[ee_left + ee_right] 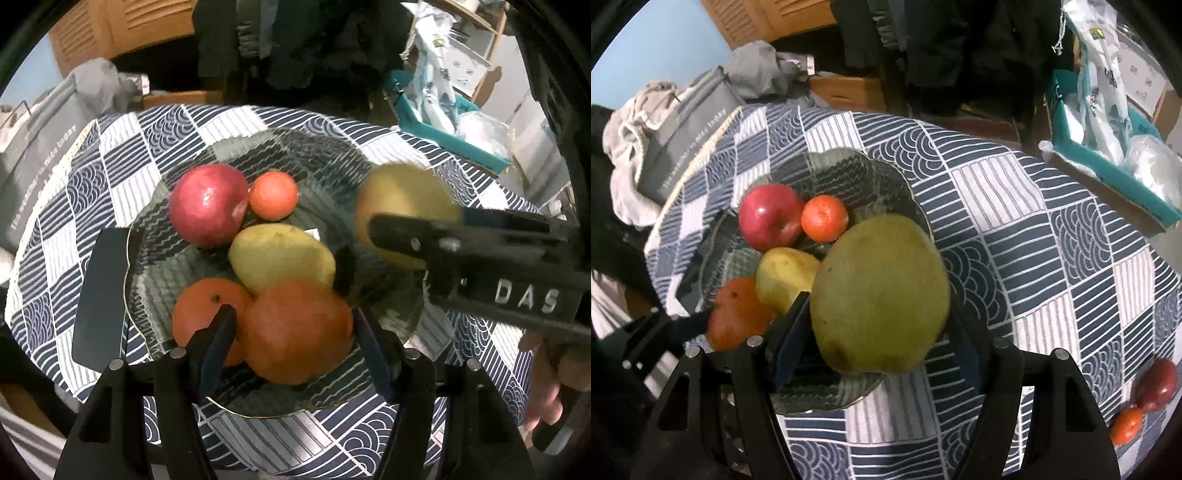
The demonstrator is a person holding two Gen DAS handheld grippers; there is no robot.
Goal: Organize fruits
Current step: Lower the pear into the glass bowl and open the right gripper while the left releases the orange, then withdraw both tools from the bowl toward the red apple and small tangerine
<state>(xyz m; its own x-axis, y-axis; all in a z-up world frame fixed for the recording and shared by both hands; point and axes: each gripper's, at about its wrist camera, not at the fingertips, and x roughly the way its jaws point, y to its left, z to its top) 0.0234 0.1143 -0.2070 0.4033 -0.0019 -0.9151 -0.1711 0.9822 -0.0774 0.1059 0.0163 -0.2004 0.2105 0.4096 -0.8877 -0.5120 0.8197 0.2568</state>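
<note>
A dark glass plate (325, 155) (849, 162) on the patterned tablecloth holds a red apple (208, 205) (768, 216), a small tangerine (273, 194) (824, 218), a yellow pear (280, 256) (785, 275) and an orange (207, 314) (738, 314). My left gripper (295, 332) is shut on a second large orange (297, 334) just above the plate's near side. My right gripper (879, 317) is shut on a big green-yellow mango (881, 295) (399, 195), held over the plate's right edge.
A dark phone (101, 295) lies at the plate's left rim. A red apple (1156, 386) and a tangerine (1126, 426) lie on the cloth at the right. A teal box (1108, 158) with bags stands at the back right, and a grey bag (687, 136) at the back left.
</note>
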